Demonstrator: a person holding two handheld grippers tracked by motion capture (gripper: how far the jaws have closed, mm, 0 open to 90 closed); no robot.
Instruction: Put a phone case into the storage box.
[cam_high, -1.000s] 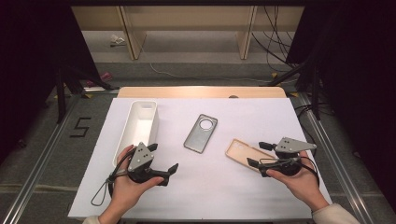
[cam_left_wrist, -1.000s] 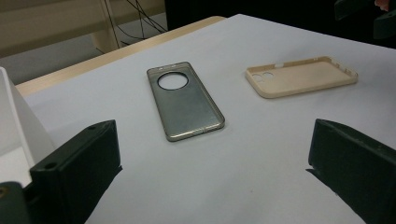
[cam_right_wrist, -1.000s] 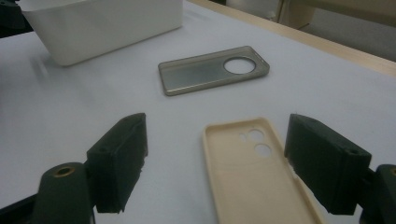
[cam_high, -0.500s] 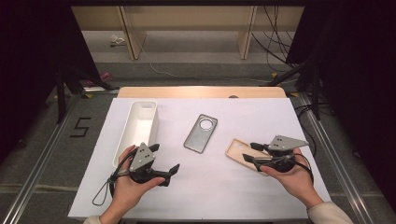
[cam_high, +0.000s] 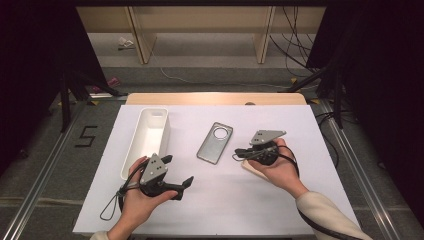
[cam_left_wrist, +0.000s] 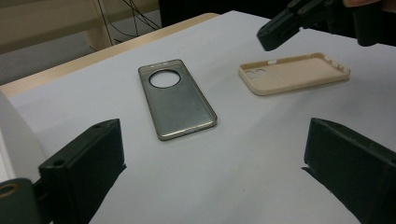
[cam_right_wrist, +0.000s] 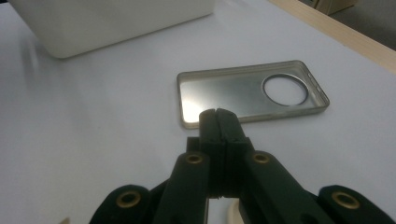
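Left gripper: nearest to the person, held low over the white sheet, near the tray's near end. In its own view the two jaws stand wide apart with bare sheet between them; nothing is gripped.

Left hand: wraps the left gripper's body from below, its cable looping off toward the sheet's near edge.

Right gripper: just beside the grey case's near right edge, hovering over the beige case. Its jaws have just been closing; in the right gripper view the two pads now meet flat against each other with nothing between them. The tips point at the near short end of the grey case and stop just short of its rim; whether they touch it I cannot tell.

Right hand: right of the grey case, clasping the right gripper, a pale sleeve behind it.

Beige case: lies open side up on the sheet, right of the grey case and apart from it, partly covered by the right hand in the high view.

Grey case: mid-sheet, flat, open side up, its round camera hole at the far end.

Tray: left of the grey case, long, white, running near to far.

Table: its wooden edge shows beyond the sheet, past the grey case.
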